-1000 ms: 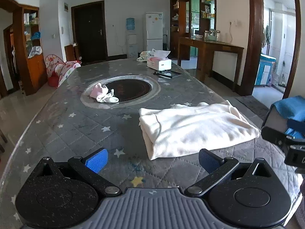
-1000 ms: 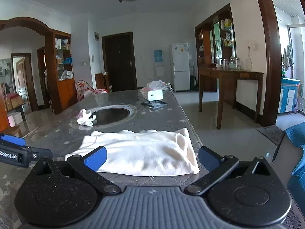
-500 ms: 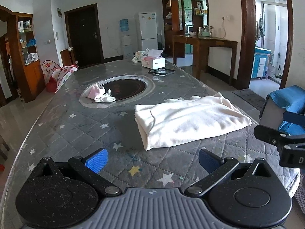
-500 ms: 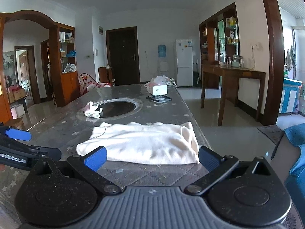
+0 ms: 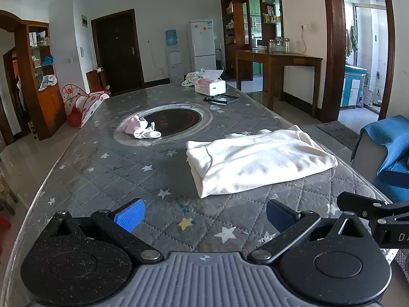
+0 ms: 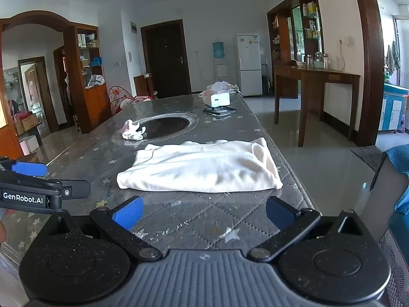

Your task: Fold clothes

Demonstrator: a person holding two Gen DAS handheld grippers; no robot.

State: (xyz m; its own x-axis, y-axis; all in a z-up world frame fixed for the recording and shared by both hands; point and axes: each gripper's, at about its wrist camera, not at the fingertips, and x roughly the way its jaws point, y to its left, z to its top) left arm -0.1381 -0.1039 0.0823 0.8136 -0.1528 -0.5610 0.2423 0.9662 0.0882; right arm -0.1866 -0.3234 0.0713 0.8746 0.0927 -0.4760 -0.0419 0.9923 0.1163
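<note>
A folded cream-white garment (image 5: 258,161) lies flat on the grey star-patterned table (image 5: 122,168), near its right edge; it also shows in the right wrist view (image 6: 202,167). My left gripper (image 5: 204,216) is open and empty, held above the table short of the garment. My right gripper (image 6: 203,215) is open and empty, also short of the garment at the table's near end. The left gripper's body shows at the left of the right wrist view (image 6: 30,192); the right gripper's body shows at the right of the left wrist view (image 5: 378,217).
A small pink and white cloth (image 5: 141,129) lies on the rim of the round dark inset (image 5: 176,121). A tissue box (image 5: 209,84) and a dark flat tray (image 5: 222,99) sit further back. A blue-covered chair (image 5: 383,151) stands at the right.
Both grippers have pulled back from the garment toward the near end of the table. The garment lies as before. Both stay open.
</note>
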